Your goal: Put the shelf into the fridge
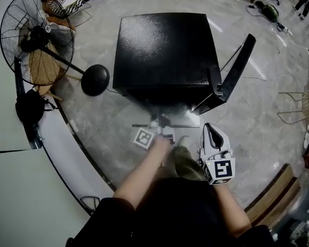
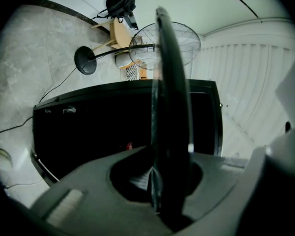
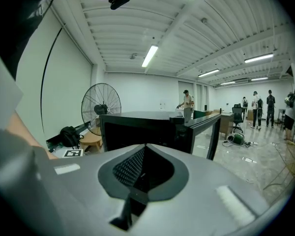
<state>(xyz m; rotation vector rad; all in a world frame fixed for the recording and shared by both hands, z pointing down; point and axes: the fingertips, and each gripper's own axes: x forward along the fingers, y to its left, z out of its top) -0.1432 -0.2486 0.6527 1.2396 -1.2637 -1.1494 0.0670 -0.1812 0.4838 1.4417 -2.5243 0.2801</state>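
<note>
The black fridge (image 1: 162,50) stands on the floor with its door (image 1: 236,73) swung open to the right. My left gripper (image 1: 158,129) is just in front of the fridge's opening and is shut on the shelf (image 1: 183,124), a thin glass plate. In the left gripper view the shelf (image 2: 169,97) stands edge-on between the jaws of that gripper (image 2: 160,181), and the dark fridge cavity (image 2: 103,127) lies behind it. My right gripper (image 1: 208,128) hangs to the right of the shelf, below the door. Its jaws (image 3: 141,168) are shut on nothing and face the fridge (image 3: 142,127).
A standing fan (image 1: 33,37) with a round base (image 1: 95,80) is left of the fridge, beside a wooden stool and a black bag (image 1: 30,107). A white curved wall (image 1: 56,153) runs along the left. Several people (image 3: 258,104) stand far off at the right.
</note>
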